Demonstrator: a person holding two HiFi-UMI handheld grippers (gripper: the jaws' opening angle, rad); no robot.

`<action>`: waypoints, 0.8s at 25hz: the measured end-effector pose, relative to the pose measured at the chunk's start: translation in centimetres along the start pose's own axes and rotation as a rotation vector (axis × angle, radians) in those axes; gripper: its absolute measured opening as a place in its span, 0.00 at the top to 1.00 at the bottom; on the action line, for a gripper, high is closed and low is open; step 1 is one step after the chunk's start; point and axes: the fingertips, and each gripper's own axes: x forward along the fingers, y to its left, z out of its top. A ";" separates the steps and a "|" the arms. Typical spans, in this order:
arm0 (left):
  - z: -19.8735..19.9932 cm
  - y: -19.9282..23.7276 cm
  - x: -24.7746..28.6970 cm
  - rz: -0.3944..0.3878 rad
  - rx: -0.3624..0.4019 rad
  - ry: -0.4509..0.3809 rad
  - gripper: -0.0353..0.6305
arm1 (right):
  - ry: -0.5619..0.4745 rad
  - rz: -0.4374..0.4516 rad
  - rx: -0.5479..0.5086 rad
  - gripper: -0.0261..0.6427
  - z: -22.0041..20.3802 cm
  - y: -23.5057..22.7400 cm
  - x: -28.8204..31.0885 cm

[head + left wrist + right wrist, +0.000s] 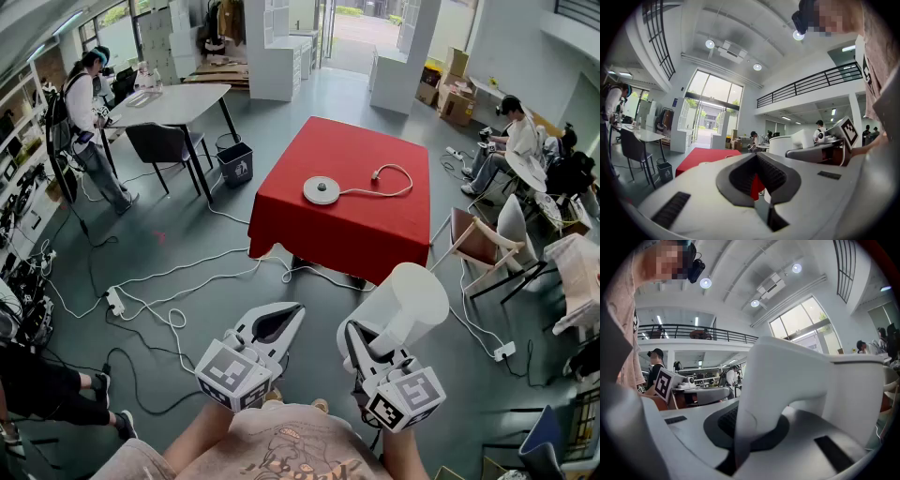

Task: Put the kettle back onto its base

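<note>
Short of the red table (361, 155), on its near side, the left gripper (292, 317) hangs level, jaws together and empty. Just right of it, the right gripper (359, 339) is clamped on the white kettle (412, 300) by its handle, in the air, well apart from the round base (322, 190) on that tabletop.

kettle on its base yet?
No: the kettle is clamped by its handle in the right gripper, well short of the red table, where the base sits bare.
</note>
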 end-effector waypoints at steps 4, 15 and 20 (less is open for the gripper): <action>0.0 0.3 0.0 0.001 0.026 -0.009 0.96 | -0.002 0.011 0.011 0.93 -0.1 0.0 0.0; -0.6 -0.9 1.2 0.038 0.030 -0.010 0.96 | 0.014 0.060 0.051 0.93 -0.6 -1.6 -2.0; -0.6 -2.9 2.1 0.056 0.006 -0.007 0.96 | 0.022 0.101 0.045 0.93 -0.3 -2.7 -3.1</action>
